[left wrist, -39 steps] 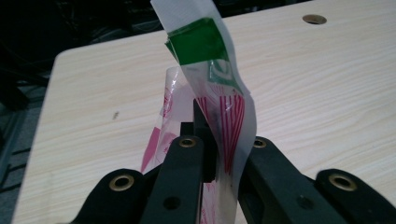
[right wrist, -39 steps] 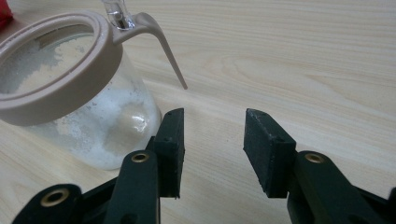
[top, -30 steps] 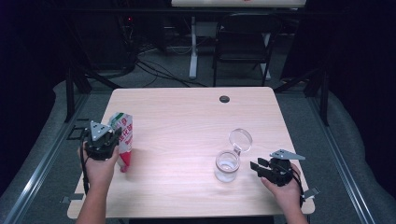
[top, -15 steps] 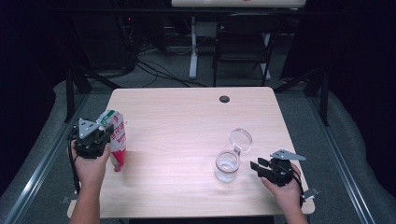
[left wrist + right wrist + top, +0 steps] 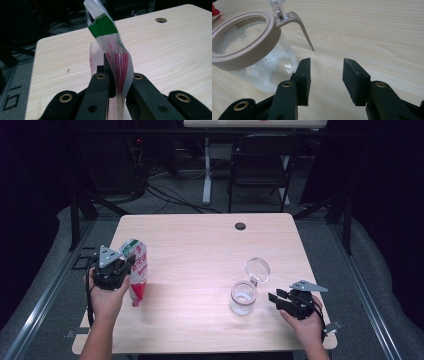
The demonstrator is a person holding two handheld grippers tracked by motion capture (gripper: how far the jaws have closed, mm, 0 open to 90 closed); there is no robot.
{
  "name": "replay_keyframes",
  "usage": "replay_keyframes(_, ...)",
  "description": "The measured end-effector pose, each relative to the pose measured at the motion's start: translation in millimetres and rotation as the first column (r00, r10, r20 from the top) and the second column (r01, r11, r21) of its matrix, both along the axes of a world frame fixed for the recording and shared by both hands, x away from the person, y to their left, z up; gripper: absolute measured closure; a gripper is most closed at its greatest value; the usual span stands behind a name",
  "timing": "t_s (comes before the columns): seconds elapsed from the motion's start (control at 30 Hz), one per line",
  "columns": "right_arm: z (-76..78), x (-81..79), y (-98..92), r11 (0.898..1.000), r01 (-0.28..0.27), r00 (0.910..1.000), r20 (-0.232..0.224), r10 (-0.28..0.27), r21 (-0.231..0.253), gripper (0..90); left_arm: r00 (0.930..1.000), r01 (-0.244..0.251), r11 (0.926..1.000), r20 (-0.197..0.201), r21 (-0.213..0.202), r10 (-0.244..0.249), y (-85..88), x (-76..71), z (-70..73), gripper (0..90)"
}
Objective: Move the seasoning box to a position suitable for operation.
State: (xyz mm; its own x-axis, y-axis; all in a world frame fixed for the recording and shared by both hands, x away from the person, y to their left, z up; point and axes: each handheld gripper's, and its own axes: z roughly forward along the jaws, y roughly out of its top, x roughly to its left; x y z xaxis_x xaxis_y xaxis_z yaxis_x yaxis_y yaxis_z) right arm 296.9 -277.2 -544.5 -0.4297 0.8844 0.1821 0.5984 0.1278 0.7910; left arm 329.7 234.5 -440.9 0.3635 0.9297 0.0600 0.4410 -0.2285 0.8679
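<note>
At the table's left, my left gripper (image 5: 126, 270) is shut on a white pouch (image 5: 137, 272) with red print and a green band, holding it upright with its bottom near the tabletop. In the left gripper view the pouch (image 5: 113, 52) rises from between the closed jaws of the left gripper (image 5: 117, 82) and bends right at the top. At the front right stands a clear glass jar (image 5: 243, 298), its round lid (image 5: 257, 268) flipped open behind it. My right gripper (image 5: 278, 299) rests open just right of it. The jar (image 5: 249, 52), holding white powder, is left of my right gripper (image 5: 325, 75), whose jaws hold nothing.
The wooden table (image 5: 200, 250) has a dark cable hole (image 5: 240, 226) near its far edge. A folding chair (image 5: 260, 165) and desk legs stand beyond it. Bare wood lies between the pouch and the jar.
My left gripper swung the pouch left, then back right and slightly up to about where it was. The right gripper and jar have not moved.
</note>
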Motion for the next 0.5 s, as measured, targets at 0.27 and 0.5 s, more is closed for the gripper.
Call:
replay_keyframes(0.27,0.1,-0.1,-0.3,1.000,0.001,1.0000,0.000,-0.001,-0.001,58.0,0.9925,0.122,0.9925,-0.009,0.009,-0.122,-31.7,-5.2,2.0,90.0)
replay_keyframes(0.5,0.2,-0.3,-0.6,1.000,0.003,1.0000,0.002,-0.003,-0.004,58.0,0.9723,0.233,0.9724,-0.017,-0.002,-0.233,-60.8,-11.9,2.5,90.0)
